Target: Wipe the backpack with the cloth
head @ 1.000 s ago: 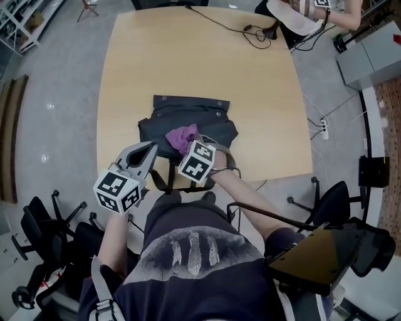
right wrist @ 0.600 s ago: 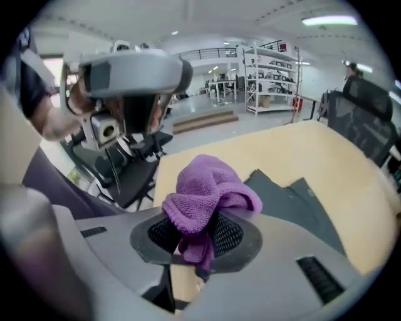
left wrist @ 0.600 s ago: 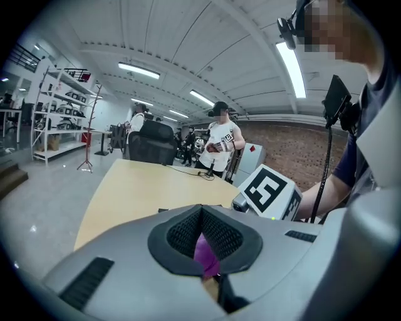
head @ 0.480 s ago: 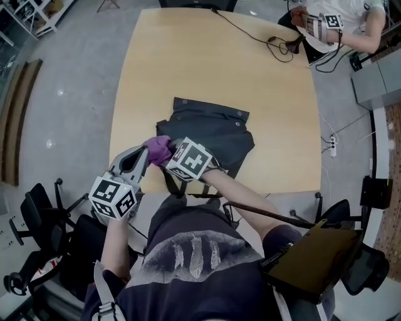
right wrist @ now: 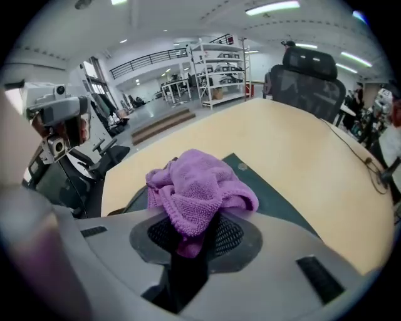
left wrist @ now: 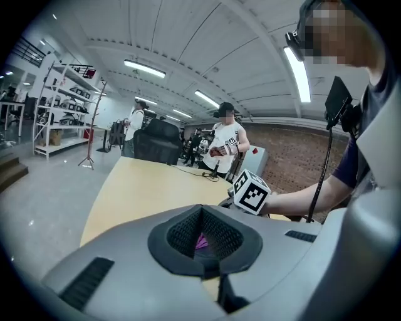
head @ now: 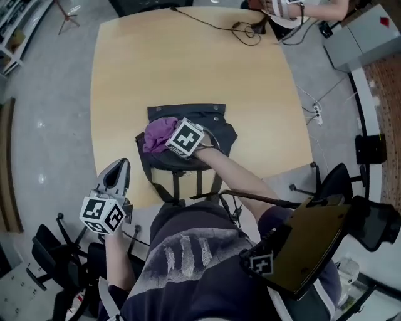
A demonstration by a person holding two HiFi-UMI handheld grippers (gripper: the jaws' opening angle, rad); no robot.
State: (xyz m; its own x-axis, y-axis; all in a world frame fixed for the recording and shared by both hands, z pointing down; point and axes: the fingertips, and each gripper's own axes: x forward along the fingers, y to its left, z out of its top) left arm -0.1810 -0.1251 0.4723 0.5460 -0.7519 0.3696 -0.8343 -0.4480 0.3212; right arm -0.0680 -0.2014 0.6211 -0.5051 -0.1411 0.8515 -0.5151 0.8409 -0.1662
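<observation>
backpack [head: 210, 120] is dark and lies flat on the light wooden table [head: 125, 69], in the near half, with its straps [head: 175, 185] hanging over the near edge. in the right gripper view its dark fabric [right wrist: 276, 197] shows just behind the cloth.

the purple cloth [head: 156, 133] is bunched up and sits on the left part of the backpack, touching it. the right gripper [head: 172, 139] is over the backpack and its jaws are pinching this cloth: in its own view the right gripper [right wrist: 194, 235] has a fold of the cloth [right wrist: 197, 185] caught between the two dark pads, and the rest of the cloth swells out above them.

the left gripper [head: 117, 174] is at the near left corner of the table, apart from the backpack, and touches neither the backpack nor the cloth. in its own view the left gripper [left wrist: 203, 244] has its jaws pressed together with nothing between them.

at the far edge of the table a black cable [head: 213, 22] lies on the wood, and another person [head: 294, 7] is there.
</observation>
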